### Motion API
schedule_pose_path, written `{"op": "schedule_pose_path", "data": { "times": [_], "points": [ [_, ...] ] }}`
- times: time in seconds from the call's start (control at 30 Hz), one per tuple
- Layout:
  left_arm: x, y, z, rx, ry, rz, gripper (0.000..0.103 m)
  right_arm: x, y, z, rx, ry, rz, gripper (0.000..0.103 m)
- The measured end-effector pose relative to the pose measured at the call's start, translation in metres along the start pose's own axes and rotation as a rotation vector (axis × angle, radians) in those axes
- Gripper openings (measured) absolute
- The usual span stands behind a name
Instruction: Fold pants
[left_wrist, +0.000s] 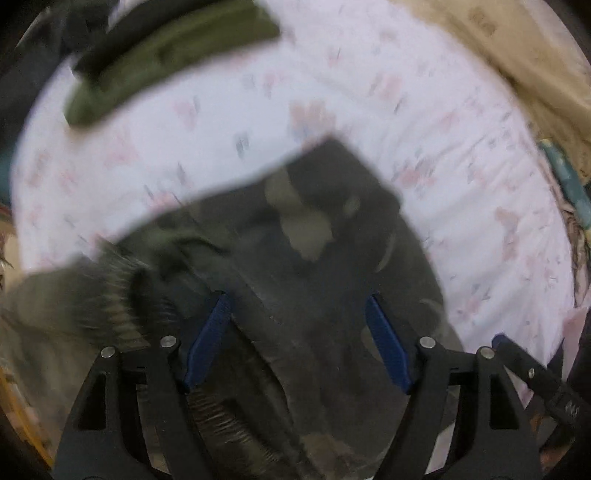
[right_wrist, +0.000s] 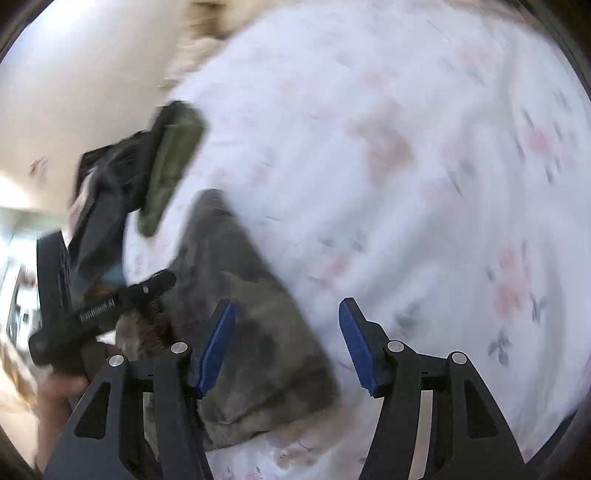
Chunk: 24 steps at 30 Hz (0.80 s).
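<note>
Camouflage pants (left_wrist: 314, 240) lie folded on a white bed sheet with pink flowers (left_wrist: 424, 122). My left gripper (left_wrist: 297, 299) points straight down over them with its blue pads wide apart, open; the cloth lies under and between the fingers and no pad presses on it. The elastic waistband (left_wrist: 122, 295) shows at the left finger. My right gripper (right_wrist: 288, 306) is open, with the edge of the pants (right_wrist: 258, 332) under its left finger and bare sheet (right_wrist: 424, 184) under the right one. The picture is blurred.
A folded olive-green garment (left_wrist: 166, 62) and a dark one (right_wrist: 107, 192) lie at the far edge of the bed. A beige blanket (left_wrist: 517, 55) lies beyond the sheet. A hand (right_wrist: 55, 391) holds the left gripper's body (right_wrist: 99, 314).
</note>
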<state>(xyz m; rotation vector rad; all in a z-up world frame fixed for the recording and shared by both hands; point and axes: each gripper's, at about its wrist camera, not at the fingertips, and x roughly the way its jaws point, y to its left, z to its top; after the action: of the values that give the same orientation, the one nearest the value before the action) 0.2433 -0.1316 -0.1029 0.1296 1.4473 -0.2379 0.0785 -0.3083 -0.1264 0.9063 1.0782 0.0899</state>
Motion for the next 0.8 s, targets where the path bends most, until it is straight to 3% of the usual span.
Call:
{"op": "schedule_pose_path", "data": {
  "times": [0.1,0.23,0.33,0.43,0.47,0.5,0.53,0.63,0.8],
  "points": [
    [0.032,0.009,0.006,-0.053,0.056,0.009,0.074,0.015,-0.005,-0.005,0.023,0.089,0.017,0.062],
    [0.024,0.001,0.01,-0.038,0.074,0.027,0.074,0.022,-0.012,-0.01,0.05,0.133,0.043,0.062],
    [-0.009,0.001,0.015,-0.056,0.031,-0.077,0.074,0.026,-0.015,-0.014,0.085,0.157,0.097,0.062],
    [-0.044,0.006,0.027,-0.095,-0.028,-0.153,0.074,0.036,-0.005,-0.02,0.033,0.164,0.126,0.06],
    [-0.054,0.009,0.033,-0.109,-0.037,-0.171,0.074,0.035,0.003,-0.021,-0.002,0.147,0.127,0.055],
    [-0.061,0.011,0.037,-0.12,-0.041,-0.185,0.074,0.033,0.01,-0.023,-0.036,0.126,0.121,0.027],
    [-0.068,0.014,0.041,-0.128,-0.045,-0.196,0.075,0.031,0.014,-0.024,-0.055,0.108,0.125,0.013],
    [-0.081,0.028,0.054,-0.157,-0.039,-0.195,0.081,0.011,0.045,-0.033,-0.21,0.028,0.151,0.011],
    [-0.078,0.035,0.056,-0.183,0.024,-0.251,0.081,-0.025,0.11,-0.061,-0.524,-0.068,0.206,0.009]
  ]
}}
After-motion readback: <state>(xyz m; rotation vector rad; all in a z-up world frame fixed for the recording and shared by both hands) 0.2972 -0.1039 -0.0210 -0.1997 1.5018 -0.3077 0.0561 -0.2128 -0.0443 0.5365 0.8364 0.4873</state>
